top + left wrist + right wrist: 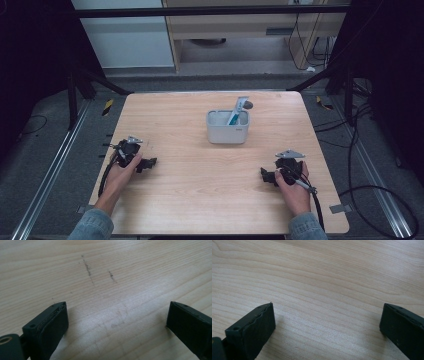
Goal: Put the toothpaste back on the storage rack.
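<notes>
In the high view, we hold the left gripper (148, 164) near the table's (190, 200) left edge and the right gripper (265, 176) near its right edge, both low over the wood. A white tub (227, 132) with a tube (236, 112) leaning inside stands toward the far edge, well apart from both.

In the left gripper view, the jaws stand wide apart over faint dark marks (88, 268), holding nothing.

In the right gripper view, the jaws stand wide apart over bare wood.
</notes>
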`<state>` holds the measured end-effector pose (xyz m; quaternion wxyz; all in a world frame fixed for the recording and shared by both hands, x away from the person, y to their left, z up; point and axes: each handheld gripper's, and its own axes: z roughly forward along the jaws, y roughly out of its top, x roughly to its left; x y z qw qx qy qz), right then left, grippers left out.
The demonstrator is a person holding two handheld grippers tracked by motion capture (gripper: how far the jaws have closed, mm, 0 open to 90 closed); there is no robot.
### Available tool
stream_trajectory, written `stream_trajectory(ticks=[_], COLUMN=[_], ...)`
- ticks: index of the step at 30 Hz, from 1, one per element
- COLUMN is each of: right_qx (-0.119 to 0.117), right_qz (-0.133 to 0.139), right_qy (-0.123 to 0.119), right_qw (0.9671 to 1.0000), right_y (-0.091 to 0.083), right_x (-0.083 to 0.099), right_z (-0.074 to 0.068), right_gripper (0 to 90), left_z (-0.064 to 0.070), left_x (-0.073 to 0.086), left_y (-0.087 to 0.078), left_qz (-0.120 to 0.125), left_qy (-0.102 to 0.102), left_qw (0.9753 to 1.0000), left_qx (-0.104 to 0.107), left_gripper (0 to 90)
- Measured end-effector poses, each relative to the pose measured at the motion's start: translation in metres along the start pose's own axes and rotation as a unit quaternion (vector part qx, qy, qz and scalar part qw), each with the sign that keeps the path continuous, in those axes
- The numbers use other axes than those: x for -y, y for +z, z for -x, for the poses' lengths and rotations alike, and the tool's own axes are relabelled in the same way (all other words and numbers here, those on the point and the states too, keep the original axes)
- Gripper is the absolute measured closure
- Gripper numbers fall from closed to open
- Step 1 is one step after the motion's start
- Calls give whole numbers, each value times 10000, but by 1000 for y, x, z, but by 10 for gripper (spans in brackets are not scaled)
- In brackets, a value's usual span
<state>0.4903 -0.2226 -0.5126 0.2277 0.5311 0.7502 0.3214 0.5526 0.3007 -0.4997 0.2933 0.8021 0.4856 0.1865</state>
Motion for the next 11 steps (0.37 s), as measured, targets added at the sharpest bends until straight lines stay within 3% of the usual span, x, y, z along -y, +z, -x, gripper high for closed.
stream_trajectory(ticks=[3,11], right_qx=[1,11], right_qz=[1,1], right_qy=[0,-2], right_qw=[10000,10000], right_y=[0,0], right_x=[0,0], right_z=[0,0], right_gripper=[6,6], left_z=[0,5], left_x=[7,8], left_y=[5,3], left_qz=[415,398], left_qy=[115,-71], left_qw=[9990,9991], left_qx=[75,-117], left_gripper=[0,0])
